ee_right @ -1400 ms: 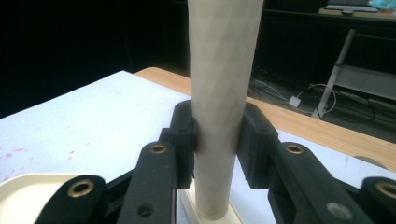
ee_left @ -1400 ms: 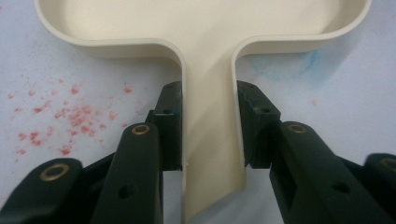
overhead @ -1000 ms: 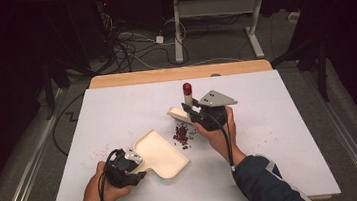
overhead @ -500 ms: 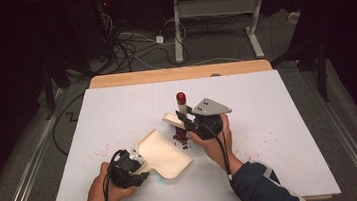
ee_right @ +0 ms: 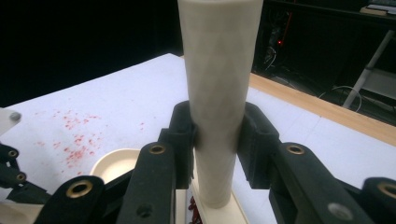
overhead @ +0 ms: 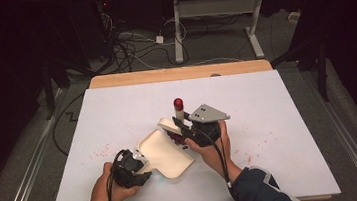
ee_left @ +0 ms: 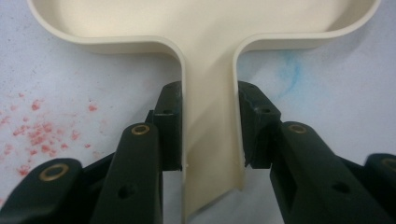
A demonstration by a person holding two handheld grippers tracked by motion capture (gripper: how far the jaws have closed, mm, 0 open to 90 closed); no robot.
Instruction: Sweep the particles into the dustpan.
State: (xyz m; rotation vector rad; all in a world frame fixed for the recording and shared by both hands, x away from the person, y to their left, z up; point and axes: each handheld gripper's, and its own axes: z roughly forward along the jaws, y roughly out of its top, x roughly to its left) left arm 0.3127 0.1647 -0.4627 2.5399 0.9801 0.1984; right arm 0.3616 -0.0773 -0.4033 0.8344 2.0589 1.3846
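Left claw (overhead: 140, 166), lower left of centre in the high view: jaws closed on the flat handle of the cream plastic dustpan (overhead: 164, 152). In the left gripper view both pads press the handle's (ee_left: 210, 135) side walls; the pan body spreads across the top of that frame. Dustpan lies flat on the white surface (overhead: 277, 105), its open mouth toward the frame centre.

Right claw (overhead: 181, 126), just right of the dustpan in the high view: jaws closed on the cream cylindrical handle with a red cap (overhead: 179, 109), which stands upright. In the right gripper view the pads clamp the cylinder (ee_right: 219, 102) on both sides; its flat cream base sits below, dark red bits (ee_right: 194, 212) beside it.

Red crumbs (overhead: 176, 139) lie at the dustpan's mouth. Fainter red specks (overhead: 99, 151) are scattered left of it.
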